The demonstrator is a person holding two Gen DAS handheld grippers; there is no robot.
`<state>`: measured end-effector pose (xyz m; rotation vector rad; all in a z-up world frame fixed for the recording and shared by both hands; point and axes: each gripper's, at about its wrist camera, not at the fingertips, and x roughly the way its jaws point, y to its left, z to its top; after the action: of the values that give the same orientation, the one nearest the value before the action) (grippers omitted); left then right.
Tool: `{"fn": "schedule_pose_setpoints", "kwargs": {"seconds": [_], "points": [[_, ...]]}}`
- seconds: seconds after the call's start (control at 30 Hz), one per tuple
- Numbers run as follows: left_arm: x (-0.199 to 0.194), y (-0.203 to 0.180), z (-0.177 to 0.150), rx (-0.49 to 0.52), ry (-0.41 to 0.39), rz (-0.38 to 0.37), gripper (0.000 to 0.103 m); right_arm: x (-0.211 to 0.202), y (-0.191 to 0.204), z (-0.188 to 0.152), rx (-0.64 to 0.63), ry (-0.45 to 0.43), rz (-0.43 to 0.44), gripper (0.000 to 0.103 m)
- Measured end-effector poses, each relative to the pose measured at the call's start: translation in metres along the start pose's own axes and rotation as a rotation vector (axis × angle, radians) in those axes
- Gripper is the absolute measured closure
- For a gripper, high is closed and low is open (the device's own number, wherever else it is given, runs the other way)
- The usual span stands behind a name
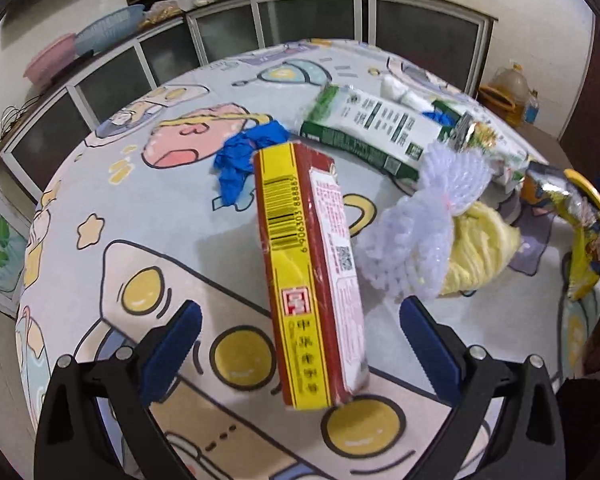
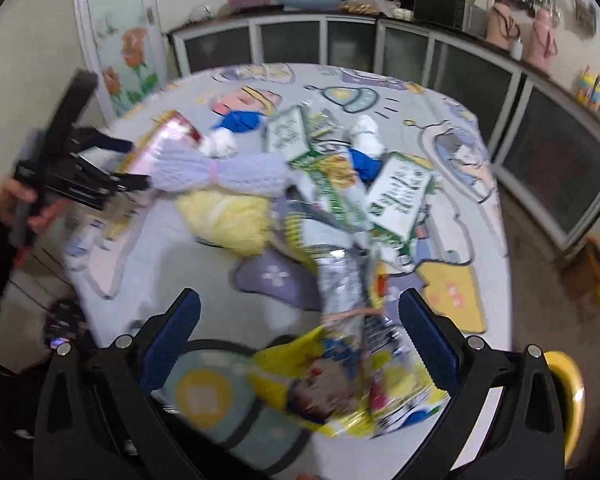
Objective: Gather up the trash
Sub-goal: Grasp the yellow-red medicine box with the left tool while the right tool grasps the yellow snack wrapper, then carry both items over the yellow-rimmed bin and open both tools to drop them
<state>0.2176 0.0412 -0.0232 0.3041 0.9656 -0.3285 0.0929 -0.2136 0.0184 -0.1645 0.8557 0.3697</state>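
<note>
A red and yellow carton [image 1: 312, 276] lies on the cartoon tablecloth between the wide-open fingers of my left gripper [image 1: 300, 344], touching neither pad. A blue glove [image 1: 244, 160], green and white packets [image 1: 372, 132], a lilac knitted cloth [image 1: 428, 220] and a yellow cloth [image 1: 480, 248] lie beyond it. My right gripper [image 2: 300, 344] is open, with a yellow snack wrapper [image 2: 340, 384] blurred between its fingers, not clamped. The wrapper also shows at the right edge of the left wrist view [image 1: 580, 236]. The left gripper [image 2: 80, 168] shows at the left of the right wrist view.
The round table [image 1: 140, 216] stands in a kitchen with glass-door cabinets [image 1: 308, 20] behind it. A yellow rim [image 2: 568, 396] shows at the table's near right edge. White tissue [image 2: 366, 136] and more green packets [image 2: 400, 196] lie mid-table.
</note>
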Motion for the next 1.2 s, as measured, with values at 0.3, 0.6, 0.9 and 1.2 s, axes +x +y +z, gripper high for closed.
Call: {"fn": "schedule_pose_setpoints", "kwargs": {"seconds": [0.3, 0.6, 0.9, 1.2], "points": [[0.036, 0.014, 0.005, -0.064, 0.071, -0.088, 0.007, 0.042, -0.017, 0.004, 0.044, 0.134, -0.016, 0.034], [0.025, 0.034, -0.004, -0.191, 0.057, -0.2, 0.069, 0.037, -0.023, 0.002, 0.116, 0.128, 0.002, 0.067], [-0.046, 0.055, -0.023, -0.224, -0.069, -0.145, 0.069, -0.008, -0.021, 0.006, 0.175, 0.02, 0.058, 0.067], [-0.078, 0.026, -0.024, -0.175, -0.14, -0.177, 0.069, -0.044, -0.037, -0.01, 0.245, -0.051, 0.036, 0.067]]}}
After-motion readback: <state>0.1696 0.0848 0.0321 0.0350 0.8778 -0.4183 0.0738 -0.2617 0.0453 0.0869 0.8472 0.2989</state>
